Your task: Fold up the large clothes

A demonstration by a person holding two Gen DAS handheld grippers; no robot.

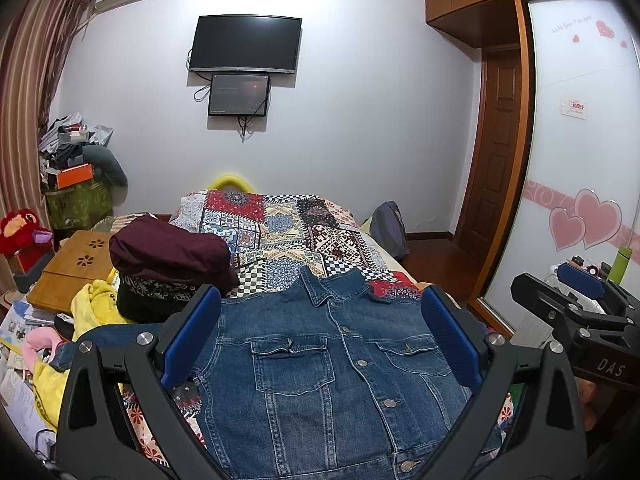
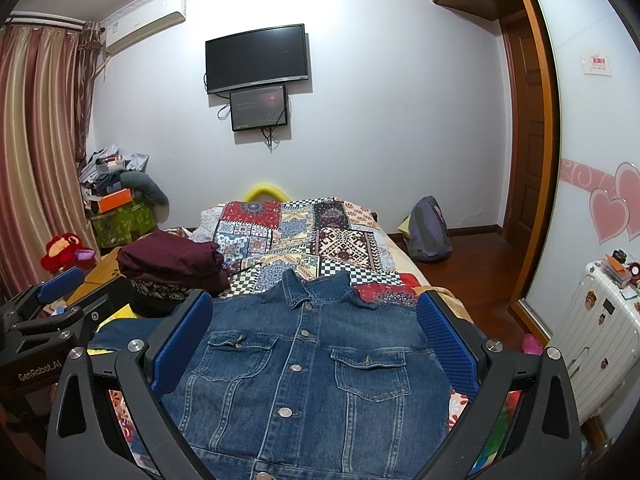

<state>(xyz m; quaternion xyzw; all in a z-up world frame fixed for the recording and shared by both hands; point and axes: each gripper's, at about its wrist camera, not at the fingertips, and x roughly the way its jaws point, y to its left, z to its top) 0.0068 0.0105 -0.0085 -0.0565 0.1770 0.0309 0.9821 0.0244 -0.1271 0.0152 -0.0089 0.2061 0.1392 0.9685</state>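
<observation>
One denim jacket lies face up and buttoned on the near half of the bed, collar toward the far wall, hem toward me. Its left sleeve runs out toward the clutter on the left; I cannot see the right sleeve clearly.

I hold both tools above the near hem. The left gripper has its fingers spread wide with nothing between them. The right gripper is likewise fully spread and empty, just right of the left one.

Judgement: folding of this garment is not yet started; the first move is a sleeve or side panel.

Risks noted:
- Denim is stiff and thick. A shallow pinch may take only the top layer, so front and back separate on lifting.
- A folded stack of dark clothes sits just beyond the jacket's left shoulder; a sweep across could knock it.
- The patchwork bedspread under the jacket is loose cloth; a deep pinch could take it too.
- Yellow fabric crowds the left sleeve.
</observation>
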